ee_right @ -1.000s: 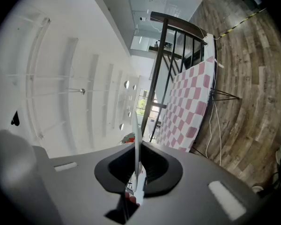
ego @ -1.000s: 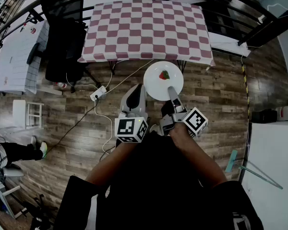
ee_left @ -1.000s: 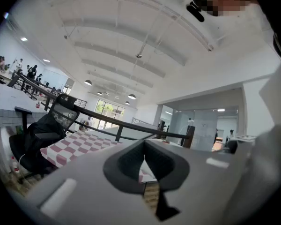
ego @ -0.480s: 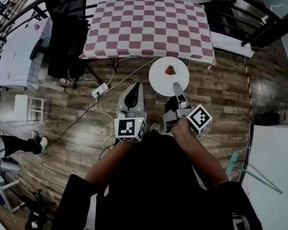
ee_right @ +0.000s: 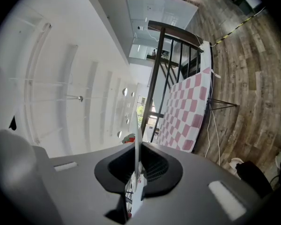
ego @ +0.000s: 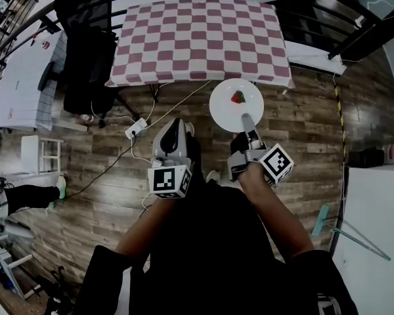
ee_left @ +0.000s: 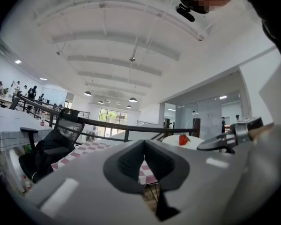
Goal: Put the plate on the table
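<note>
Seen from above, a person stands on a wood floor [ego: 295, 123] with a claw in each hand, facing a table [ego: 197, 38] covered in a red and white checked cloth.

The white round plate [ego: 226, 109] is in the air over the floor, just short of the table's near edge and off to its right half. It is not yet on the table. A small red piece of food [ego: 238, 97], probably a strawberry, lies on it past the middle.

The right claw [ego: 247, 120] is closed on the plate's near rim. Its own camera shows the rim as a thin white line pinched edge-on between the two dark pads. The left claw [ego: 175, 125] sits to the left of the plate, well apart from it, with its tips together and nothing between them.

The plate looks stiff, smooth and breakable, likely ceramic or hard plastic. Held by one edge only, its weight probably pulls down on the far side, so a firm pinch on the rim and a level carry seem wise. The food is loose and could roll or slide if the plate tips.

The underside of the plate and the lower pad are hidden from above. The plate's material cannot be told for sure. A dark railing crosses the table's far edge, and the person's body covers the floor below.
</note>
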### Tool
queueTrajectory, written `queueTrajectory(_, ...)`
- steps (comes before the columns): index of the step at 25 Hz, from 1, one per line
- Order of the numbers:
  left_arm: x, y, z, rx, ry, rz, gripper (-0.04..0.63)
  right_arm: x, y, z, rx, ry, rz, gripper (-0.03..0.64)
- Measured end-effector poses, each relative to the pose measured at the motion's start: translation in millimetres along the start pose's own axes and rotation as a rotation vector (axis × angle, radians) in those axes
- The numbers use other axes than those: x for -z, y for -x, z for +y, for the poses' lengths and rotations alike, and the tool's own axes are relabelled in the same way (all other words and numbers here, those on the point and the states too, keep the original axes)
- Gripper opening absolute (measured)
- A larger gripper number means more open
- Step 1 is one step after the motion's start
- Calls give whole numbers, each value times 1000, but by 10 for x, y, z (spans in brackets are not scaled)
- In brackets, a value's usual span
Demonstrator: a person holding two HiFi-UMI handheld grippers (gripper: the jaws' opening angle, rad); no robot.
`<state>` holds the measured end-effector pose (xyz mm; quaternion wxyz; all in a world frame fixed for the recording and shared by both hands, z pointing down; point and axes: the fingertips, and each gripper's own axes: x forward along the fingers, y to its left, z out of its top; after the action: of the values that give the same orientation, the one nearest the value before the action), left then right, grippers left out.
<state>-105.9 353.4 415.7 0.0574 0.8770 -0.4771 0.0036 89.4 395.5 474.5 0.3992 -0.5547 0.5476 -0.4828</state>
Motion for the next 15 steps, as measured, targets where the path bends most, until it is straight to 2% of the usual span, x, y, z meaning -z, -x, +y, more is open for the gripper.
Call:
queueTrajectory(4, -13, -236, 109, 17, -5, -3, 8, -108, -54, -113, 51, 19, -27, 15)
queueTrajectory(9, -125, -615, 227, 37, -8, -17, 8, -157, -333, -39, 22, -35, -37, 15)
queueTrajectory(15, -137, -1071, 507, 30, -14, -11, 8, -217, -823, -20, 47, 3, -16, 15)
